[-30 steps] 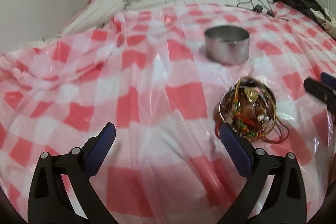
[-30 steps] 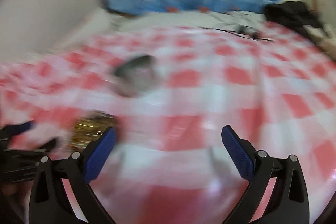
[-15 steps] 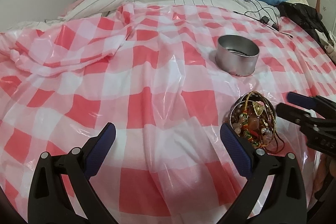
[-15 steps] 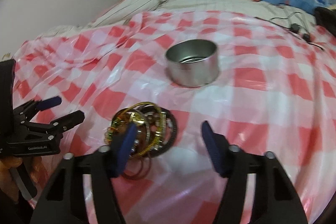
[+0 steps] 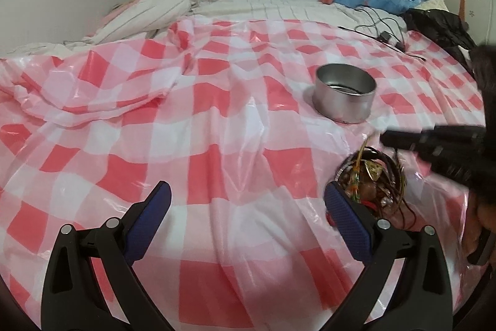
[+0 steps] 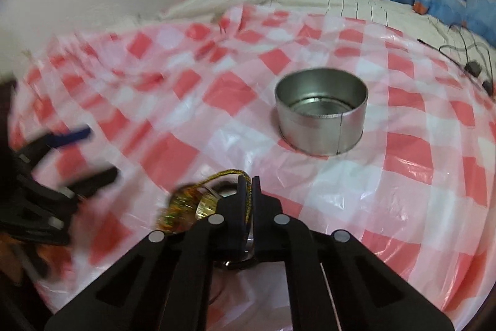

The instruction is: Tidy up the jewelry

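Jewelry (image 5: 370, 182) lies heaped in a tangle on the checked sheet (image 5: 217, 129) near its right edge, just short of the empty tin (image 6: 321, 110). The right gripper (image 6: 248, 191) has just closed, pinching a gold cord (image 6: 229, 174) (a glittery bundle trails from it). The left gripper (image 5: 248, 207) stands wide, holding nothing.

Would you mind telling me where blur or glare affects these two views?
Left wrist view: mostly sharp, glare on the plastic checked cloth, right hand-held gripper blurred. Right wrist view: left side smeared, metal tin sharp.
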